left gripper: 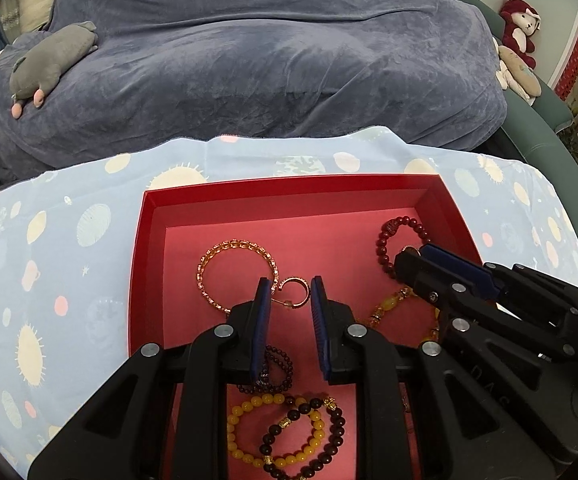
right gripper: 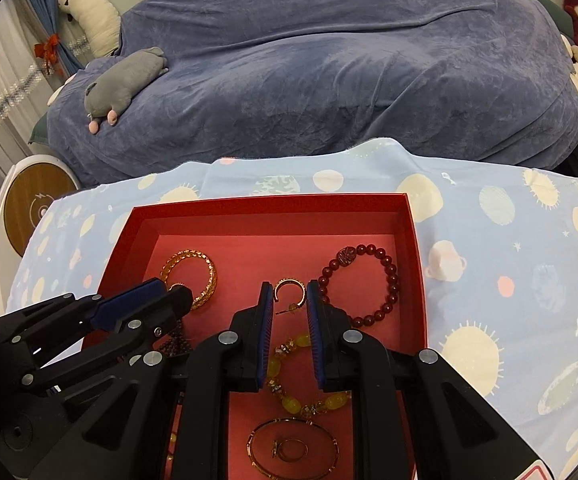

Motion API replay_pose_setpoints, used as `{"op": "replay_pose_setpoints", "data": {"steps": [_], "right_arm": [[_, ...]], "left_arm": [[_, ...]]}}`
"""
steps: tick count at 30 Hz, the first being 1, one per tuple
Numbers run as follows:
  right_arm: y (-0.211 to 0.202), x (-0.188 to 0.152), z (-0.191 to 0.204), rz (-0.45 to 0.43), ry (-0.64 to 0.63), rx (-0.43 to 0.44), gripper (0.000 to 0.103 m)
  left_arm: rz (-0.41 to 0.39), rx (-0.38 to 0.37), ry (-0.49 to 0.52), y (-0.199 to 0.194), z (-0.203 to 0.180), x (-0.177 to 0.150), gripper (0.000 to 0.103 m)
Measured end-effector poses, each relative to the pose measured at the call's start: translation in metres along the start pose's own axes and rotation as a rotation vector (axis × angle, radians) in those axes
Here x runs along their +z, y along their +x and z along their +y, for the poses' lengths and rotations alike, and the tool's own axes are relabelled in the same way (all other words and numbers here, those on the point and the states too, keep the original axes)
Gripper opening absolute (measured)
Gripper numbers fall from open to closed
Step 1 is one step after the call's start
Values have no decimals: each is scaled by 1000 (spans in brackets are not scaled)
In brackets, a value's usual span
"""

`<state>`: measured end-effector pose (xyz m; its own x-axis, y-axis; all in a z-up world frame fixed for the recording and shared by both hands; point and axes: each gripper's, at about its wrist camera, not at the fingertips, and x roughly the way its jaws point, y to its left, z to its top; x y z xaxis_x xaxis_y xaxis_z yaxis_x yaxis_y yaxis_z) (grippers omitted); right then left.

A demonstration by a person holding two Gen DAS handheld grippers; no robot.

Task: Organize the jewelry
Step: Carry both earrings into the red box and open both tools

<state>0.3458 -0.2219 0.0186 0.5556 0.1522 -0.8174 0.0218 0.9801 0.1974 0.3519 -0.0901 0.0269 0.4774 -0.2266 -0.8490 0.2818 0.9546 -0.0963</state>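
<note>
A red box (left gripper: 289, 184) (right gripper: 269, 202) holds the jewelry. A gold hoop earring (left gripper: 293, 294) (right gripper: 289, 290) lies near its middle. My left gripper (left gripper: 289, 294) is open, its fingers on either side of the earring. My right gripper (right gripper: 288, 296) is open too, just behind the same earring. Also in the box are a gold crystal bangle (left gripper: 236, 274) (right gripper: 193, 276), a dark red bead bracelet (left gripper: 399, 240) (right gripper: 363, 284), a yellow stone bracelet (right gripper: 297, 380), yellow and brown bead bracelets (left gripper: 289, 436), a dark purple bead string (left gripper: 273, 372) and a thin bangle with rings (right gripper: 293, 448).
The box sits on a light blue cloth (left gripper: 49, 264) (right gripper: 509, 240) with a planet print. Behind it lies a blue-grey blanket (left gripper: 269, 52) with a grey plush toy (left gripper: 53, 64) (right gripper: 123, 80). Red and cream plush toys (left gripper: 519, 40) sit at the far right.
</note>
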Motion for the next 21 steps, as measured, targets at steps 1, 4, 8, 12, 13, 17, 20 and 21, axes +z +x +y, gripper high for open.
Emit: {"op": "replay_pose_setpoints", "data": {"steps": [1,4,8,12,13,17,20,21], "right_arm": [[3,0,0,5,1,3,16],[5,-2,0,10,4,2,18],[4,-4,3,10,-23,-32,20],[-2,-7,5,10,-22,-39,20],[-5,-8,6,10,-22,-39,20],[-19,-12,11,1,-34,-50,20],[-35,-18,15,-11,-41,-63,20],[-40,-20,16,-15,-42,-68,20]], "left_arm": [[4,0,-3,2,1,-1,20],[8,-1,-9,6,4,-1,21],[8,27,-4,7,4,-4,27],[11,26,-15,2,5,-8,28],[10,27,-15,0,5,-9,28],[-3,46,-6,-15,3,-14,31],[-11,48,0,-30,1,-19,32],[-14,47,0,-35,-1,-20,32]]}}
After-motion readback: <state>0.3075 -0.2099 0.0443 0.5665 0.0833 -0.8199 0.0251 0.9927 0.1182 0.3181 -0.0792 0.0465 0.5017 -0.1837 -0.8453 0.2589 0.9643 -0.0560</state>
